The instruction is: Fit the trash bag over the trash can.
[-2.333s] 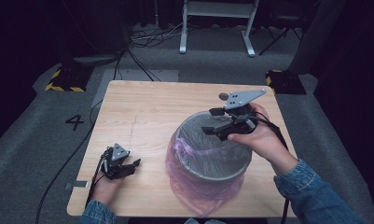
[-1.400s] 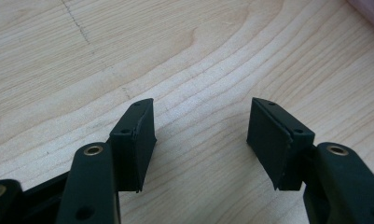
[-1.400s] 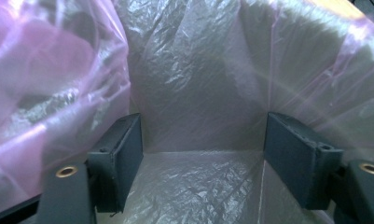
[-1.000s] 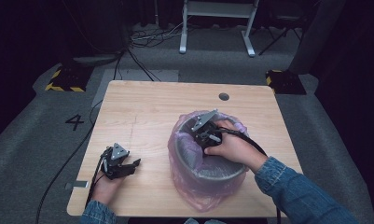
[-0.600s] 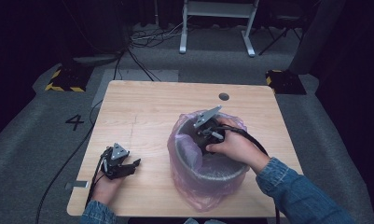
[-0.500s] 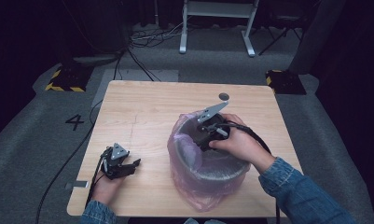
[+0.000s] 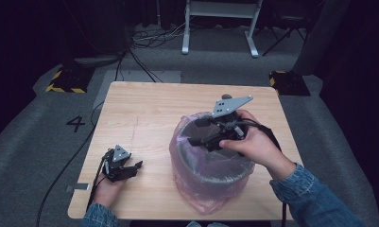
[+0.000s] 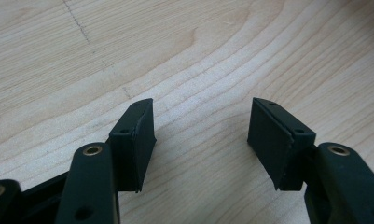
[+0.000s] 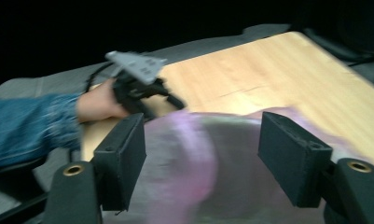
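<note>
On the table (image 7: pixel 154 113): grey bin (image 7: pixel 215 172), pink bag (image 7: pixel 196 198) lining it | right gripper (image 7: pixel 201 137) above, jaws apart | left gripper (image 7: pixel 130 169) jaws apart, empty

The table's (image 7: pixel 144 109) far half and left side are unobstructed. The near right area is blocked by the lined bin (image 7: pixel 211 170).

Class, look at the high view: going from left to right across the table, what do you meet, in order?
Left gripper → bare table → bin lined with a pink bag → right gripper, reaching over the bin's rim → right hand.
</note>
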Available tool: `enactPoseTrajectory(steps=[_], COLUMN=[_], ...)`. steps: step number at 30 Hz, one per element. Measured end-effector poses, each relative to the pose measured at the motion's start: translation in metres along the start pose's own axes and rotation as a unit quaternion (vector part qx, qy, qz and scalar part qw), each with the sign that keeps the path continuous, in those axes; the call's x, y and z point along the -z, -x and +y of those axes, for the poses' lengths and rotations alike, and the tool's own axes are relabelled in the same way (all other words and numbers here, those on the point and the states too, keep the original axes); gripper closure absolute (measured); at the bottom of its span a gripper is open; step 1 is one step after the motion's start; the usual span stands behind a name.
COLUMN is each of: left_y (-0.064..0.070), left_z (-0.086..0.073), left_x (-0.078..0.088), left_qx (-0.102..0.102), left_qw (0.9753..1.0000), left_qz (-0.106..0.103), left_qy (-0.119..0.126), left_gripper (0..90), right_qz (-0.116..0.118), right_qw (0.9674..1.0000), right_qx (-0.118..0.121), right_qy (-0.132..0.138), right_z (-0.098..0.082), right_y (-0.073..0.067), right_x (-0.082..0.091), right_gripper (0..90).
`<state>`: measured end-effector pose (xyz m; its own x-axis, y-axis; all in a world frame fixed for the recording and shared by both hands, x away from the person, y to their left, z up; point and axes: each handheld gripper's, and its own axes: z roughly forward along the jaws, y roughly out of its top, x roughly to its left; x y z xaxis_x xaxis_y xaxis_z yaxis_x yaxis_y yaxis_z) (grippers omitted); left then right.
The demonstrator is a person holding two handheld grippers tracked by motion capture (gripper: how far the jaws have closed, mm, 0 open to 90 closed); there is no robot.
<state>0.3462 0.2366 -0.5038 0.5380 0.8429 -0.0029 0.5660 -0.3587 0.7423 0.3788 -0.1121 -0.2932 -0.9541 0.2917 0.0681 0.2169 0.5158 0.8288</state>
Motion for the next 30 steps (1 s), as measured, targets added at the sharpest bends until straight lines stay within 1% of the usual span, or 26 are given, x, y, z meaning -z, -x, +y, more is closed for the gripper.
enactPoseTrajectory(steps=[1,4,6,8,9,10,14,17,20,23,25,26,28,29,30], left_y=[0.0,0.0,0.0,0.0,0.0,0.0,0.0,0.0,-0.001,-0.001,-0.001,-0.001,-0.001,-0.001,0.0], left_z=[0.0,0.0,0.0,0.0,0.0,0.0,0.0,0.0,0.0,0.0,0.0,0.0,0.0,0.0,0.0], left_x=[0.0,0.0,0.0,0.0,0.0,0.0,0.0,0.0,0.0,0.0,0.0,0.0,0.0,0.0,0.0], left_qx=[-0.001,0.0,0.0,0.0,0.0,0.0,0.0,-0.001,-0.001,-0.001,-0.001,-0.001,-0.001,-0.001,-0.001], left_qw=[1.0,1.0,1.0,1.0,1.0,1.0,1.0,1.0,1.0,1.0,1.0,1.0,1.0,1.0,1.0], left_qz=[0.0,0.0,0.0,-0.001,-0.002,-0.001,-0.002,-0.001,-0.001,-0.001,-0.001,-0.001,-0.001,-0.001,-0.001], left_qy=[-0.001,0.0,-0.002,-0.002,-0.002,-0.002,-0.002,-0.002,-0.002,-0.002,-0.002,-0.002,-0.002,-0.002,-0.002], left_gripper=[41.0,40.9,41.0,41.0,40.9,40.9,40.8,40.9,40.9,40.9,40.9,40.9,40.9,40.9,40.9], right_qz=[0.006,0.013,0.019,0.024,0.025,0.025,0.004,-0.001,-0.007,-0.013,-0.013,-0.016,-0.015,-0.014,-0.014], right_qw=[1.0,0.9992,0.9982,0.9966,0.996,0.9951,0.9913,0.9871,0.9817,0.9754,0.9716,0.9697,0.9667,0.9656,0.9655], right_qx=[0.002,0.005,0.004,0.0,-0.001,-0.004,-0.001,0.002,0.017,0.025,0.04,0.041,0.045,0.043,0.042], right_qy=[-0.007,-0.037,-0.057,-0.078,-0.086,-0.095,-0.131,-0.16,-0.189,-0.219,-0.233,-0.24,-0.251,-0.256,-0.257], right_z=[-0.001,-0.008,-0.013,-0.017,-0.019,-0.021,-0.03,-0.037,-0.043,-0.05,-0.054,-0.056,-0.06,-0.061,-0.062], right_y=[-0.003,-0.007,-0.008,-0.006,-0.005,-0.004,0.0,0.002,0.003,0.003,0.002,0.001,0.001,0.001,0.001], right_x=[-0.003,-0.016,-0.026,-0.035,-0.039,-0.042,-0.057,-0.067,-0.078,-0.088,-0.094,-0.096,-0.101,-0.102,-0.103], right_gripper=[31.5,32.5,36.7,44.6,45.2,45.9,44.5,42.2,40.0,39.5,38.7,38.1,36.8,36.2,35.8])
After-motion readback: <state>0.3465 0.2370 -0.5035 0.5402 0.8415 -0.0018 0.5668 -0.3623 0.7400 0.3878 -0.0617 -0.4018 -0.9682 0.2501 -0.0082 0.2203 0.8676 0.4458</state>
